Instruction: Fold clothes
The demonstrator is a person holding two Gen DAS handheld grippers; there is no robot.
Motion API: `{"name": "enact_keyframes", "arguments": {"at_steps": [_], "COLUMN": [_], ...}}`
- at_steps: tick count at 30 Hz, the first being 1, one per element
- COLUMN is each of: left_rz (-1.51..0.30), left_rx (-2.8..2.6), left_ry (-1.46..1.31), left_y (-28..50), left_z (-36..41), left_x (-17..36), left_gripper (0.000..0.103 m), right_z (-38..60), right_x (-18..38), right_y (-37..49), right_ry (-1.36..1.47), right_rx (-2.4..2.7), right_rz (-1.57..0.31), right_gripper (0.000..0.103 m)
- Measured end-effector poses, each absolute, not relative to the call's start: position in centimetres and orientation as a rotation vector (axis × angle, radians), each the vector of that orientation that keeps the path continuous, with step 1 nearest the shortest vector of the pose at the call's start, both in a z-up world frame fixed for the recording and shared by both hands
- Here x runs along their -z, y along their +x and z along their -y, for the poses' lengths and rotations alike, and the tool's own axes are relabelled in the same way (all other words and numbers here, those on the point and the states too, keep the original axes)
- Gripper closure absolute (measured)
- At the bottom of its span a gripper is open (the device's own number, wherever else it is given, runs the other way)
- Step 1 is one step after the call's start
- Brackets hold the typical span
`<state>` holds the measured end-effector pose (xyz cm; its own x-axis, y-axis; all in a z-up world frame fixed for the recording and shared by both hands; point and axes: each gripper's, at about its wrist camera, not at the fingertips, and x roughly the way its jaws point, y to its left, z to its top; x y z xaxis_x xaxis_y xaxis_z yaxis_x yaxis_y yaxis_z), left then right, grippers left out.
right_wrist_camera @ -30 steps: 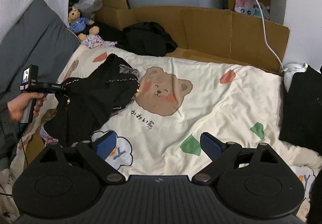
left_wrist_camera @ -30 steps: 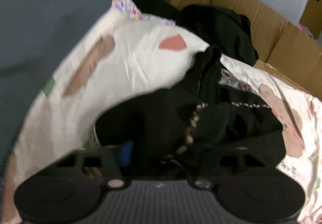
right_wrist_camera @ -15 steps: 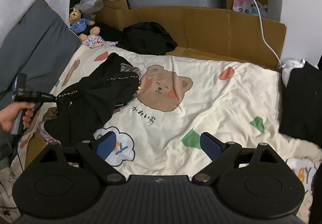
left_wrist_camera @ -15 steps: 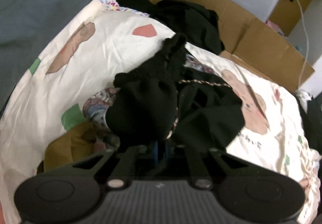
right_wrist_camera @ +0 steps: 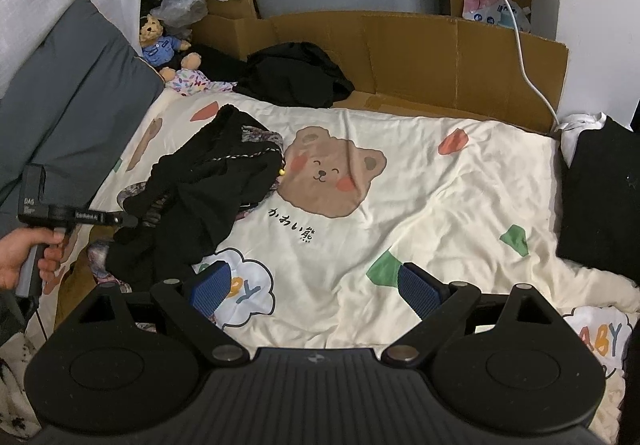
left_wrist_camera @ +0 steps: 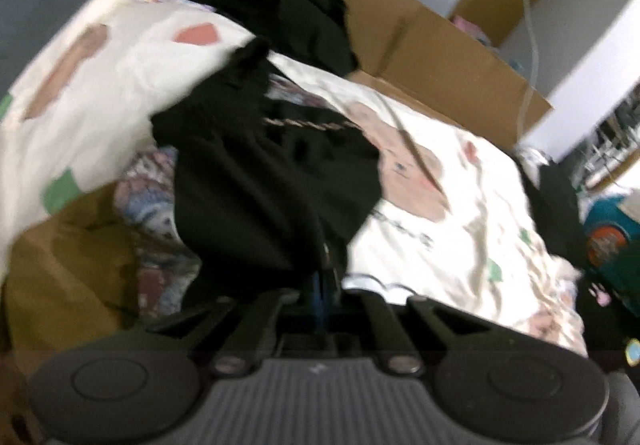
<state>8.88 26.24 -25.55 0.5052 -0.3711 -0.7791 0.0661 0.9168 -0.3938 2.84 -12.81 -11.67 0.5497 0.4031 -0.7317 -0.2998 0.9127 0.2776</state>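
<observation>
With the left gripper (right_wrist_camera: 134, 221) pinched on an edge of the crumpled black garment (right_wrist_camera: 208, 189) at the bed's (right_wrist_camera: 440, 205) left side and the right gripper (right_wrist_camera: 312, 283) hovering spread and empty, I judge spreading it flat comes next.

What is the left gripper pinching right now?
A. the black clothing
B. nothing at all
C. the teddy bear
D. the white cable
A: the left gripper has its fingers shut on a fold of the black clothing, which trails from it across the bear blanket.
</observation>
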Motion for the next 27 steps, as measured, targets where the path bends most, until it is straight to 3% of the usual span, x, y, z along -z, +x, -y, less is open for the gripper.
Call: {"name": "enact_keyframes", "arguments": {"at_steps": [5, 7, 10, 12, 14, 16, 18, 22, 27], "left_rz": [-1.020, -0.989, -0.944, -0.923, -0.892, -0.872, -0.864, -0.865, -0.887], "left_rx": [0.359, 0.326, 0.254, 0.205, 0.137, 0.090, 0.053, -0.047, -0.122], "left_ry": [-0.309, -0.297, -0.269, -0.264, -0.264, -0.274, -0.292, -0.302, -0.313], "left_y": [7.8, 8.0, 8.5, 8.9, 9.5, 10.1, 10.6, 12.4, 14.9], "left_z": [-24.0, -24.3, -25.5, -26.5, -27.8, -29.0, -30.0, -32.1, -34.3], "left_x": [25.0, 24.0, 22.6, 22.1, 21.6, 21.5, 21.5, 22.3, 24.1], "left_gripper": [0.102, 0.093, 0.076, 0.049, 0.038, 0.034, 0.020, 0.014, 0.014], "right_z": [12.5, 12.5, 12.6, 12.7, 12.7, 12.9, 12.9, 12.6, 12.1], "right_x": [12.3, 12.6, 13.0, 13.2, 13.3, 13.3, 13.4, 14.2, 15.4], "right_y": [3.1, 3.1, 3.0, 3.0, 3.1, 3.2, 3.6, 4.6, 5.9], "right_ry": [0.128, 0.130, 0.131, 0.134, 0.136, 0.139, 0.142, 0.147, 0.153], "right_rx": [-0.430, -0.433, -0.437, -0.438, -0.438, -0.439, -0.446, -0.454, -0.462], "right_rz": [-0.912, -0.916, -0.924, -0.924, -0.924, -0.922, -0.918, -0.930, -0.948], "right_gripper": [0.009, 0.009, 0.009, 0.009, 0.009, 0.009, 0.009, 0.009, 0.009]}}
